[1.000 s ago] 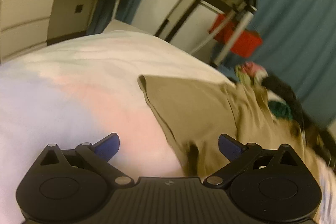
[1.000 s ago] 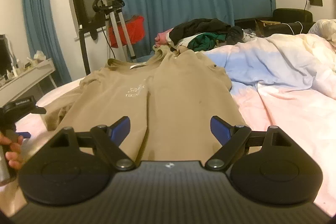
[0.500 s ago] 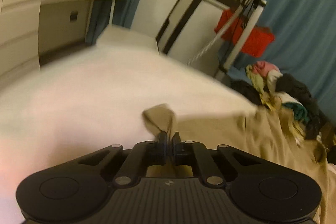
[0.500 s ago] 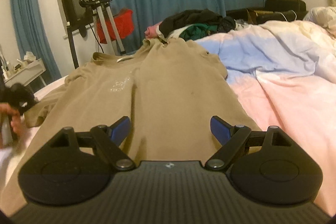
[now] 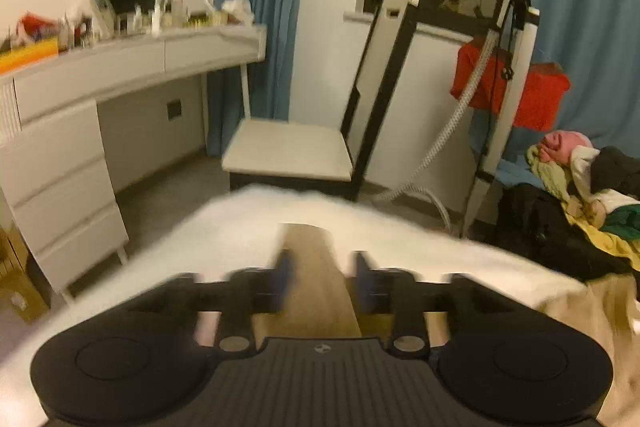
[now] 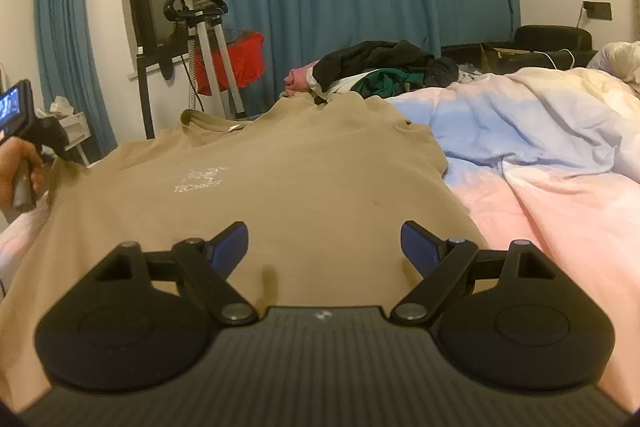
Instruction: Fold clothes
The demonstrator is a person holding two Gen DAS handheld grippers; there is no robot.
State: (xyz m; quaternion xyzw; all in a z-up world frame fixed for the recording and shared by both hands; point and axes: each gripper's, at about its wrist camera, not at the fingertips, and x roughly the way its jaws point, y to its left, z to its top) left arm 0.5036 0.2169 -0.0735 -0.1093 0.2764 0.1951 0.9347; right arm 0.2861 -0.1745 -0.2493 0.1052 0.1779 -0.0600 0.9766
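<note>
A tan T-shirt (image 6: pixel 280 187) with a small white chest print lies spread flat on the bed, collar toward the far end. My right gripper (image 6: pixel 324 247) is open and empty, low over the shirt's near hem. In the left wrist view, my left gripper (image 5: pixel 320 273) is blurred with its blue fingers partly apart, and the shirt's tan sleeve (image 5: pixel 316 275) lies stretched between them. I cannot tell whether the pads still touch the cloth. The left gripper also shows in the right wrist view (image 6: pixel 24 131) at the shirt's left sleeve.
A pink, white and blue duvet (image 6: pixel 540 163) covers the bed. A pile of mixed clothes (image 6: pixel 376 71) lies beyond the shirt. Past the bed's edge stand a white chair (image 5: pixel 292 155), a white dressing table (image 5: pixel 120 75) and a garment steamer (image 5: pixel 504 67).
The left gripper shut on the sleeve half a second ago; now its fingers have parted and it points higher, toward the chair. The right gripper has crept forward, staying open.
</note>
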